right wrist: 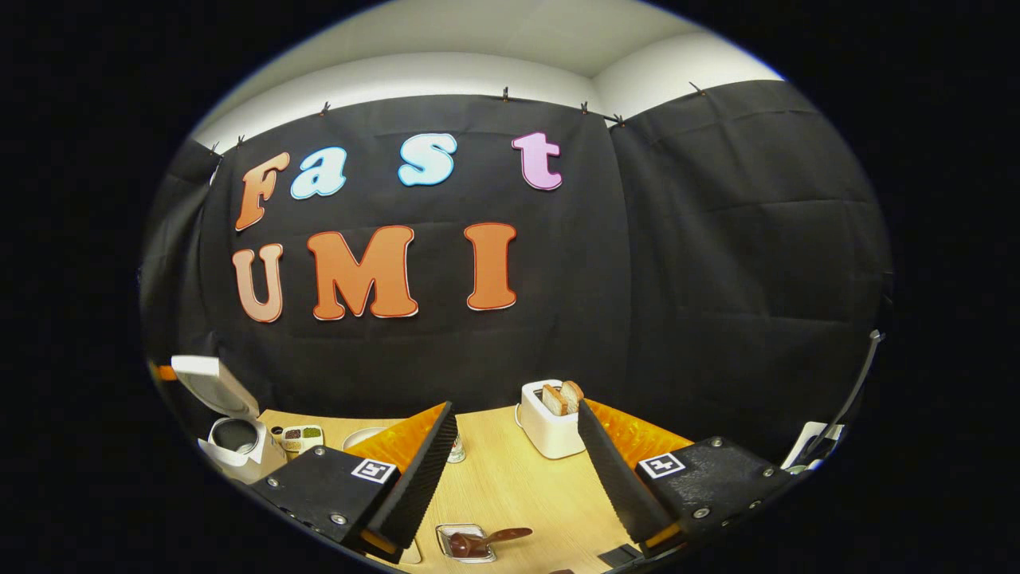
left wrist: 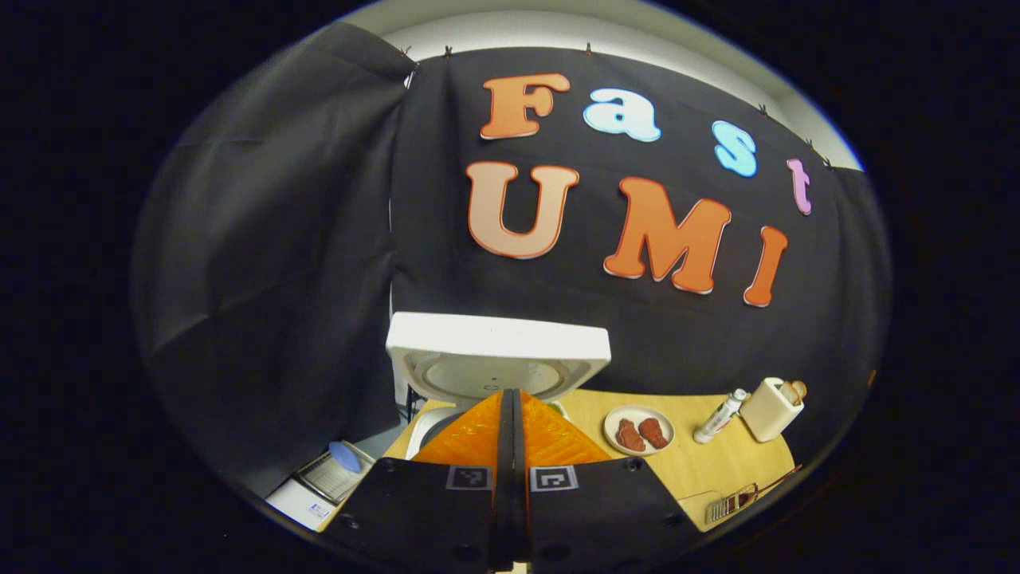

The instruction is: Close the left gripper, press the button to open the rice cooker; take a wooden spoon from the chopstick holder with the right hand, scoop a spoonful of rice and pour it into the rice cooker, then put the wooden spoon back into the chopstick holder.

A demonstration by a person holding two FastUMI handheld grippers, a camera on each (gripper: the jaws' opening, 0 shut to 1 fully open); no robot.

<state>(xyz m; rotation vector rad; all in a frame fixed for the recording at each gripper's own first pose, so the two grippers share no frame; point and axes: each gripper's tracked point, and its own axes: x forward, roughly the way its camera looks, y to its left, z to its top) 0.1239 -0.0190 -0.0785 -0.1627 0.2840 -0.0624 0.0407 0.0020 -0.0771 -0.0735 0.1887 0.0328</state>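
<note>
Found the left gripper [left wrist: 510, 399] pressed together, fingers flat against each other at the bottom centre of the left gripper view, with the rice cooker [left wrist: 498, 351] just beyond the tips and its white lid tipped up, so judged the button press done. Found the right gripper [right wrist: 516, 405] spread wide and holding nothing, low over the wooden table [right wrist: 510, 486]. Spotted the wooden spoon [right wrist: 494, 536] at the bottom centre of the right gripper view, bowl resting in a small clear holder [right wrist: 460, 544] and handle sticking out toward the right, below and between the open fingers. Took the pick-up of that spoon as the step in hand. Judged it best to drop the right gripper down toward the bottom edge of the frame, line the fingers across the free end of the handle rather than along it, and pinch well clear of the holder's rim so as not to drag or tip the holder. Reckoned a grip near the handle's end would leave the bowl free for scooping. Noted the toaster [right wrist: 550, 426] with bread standing behind the gripper, well apart from the spoon, and the cooker at the far lower left of that view, a long sideways carry to plan for; could not make out the rice to be scooped
</note>
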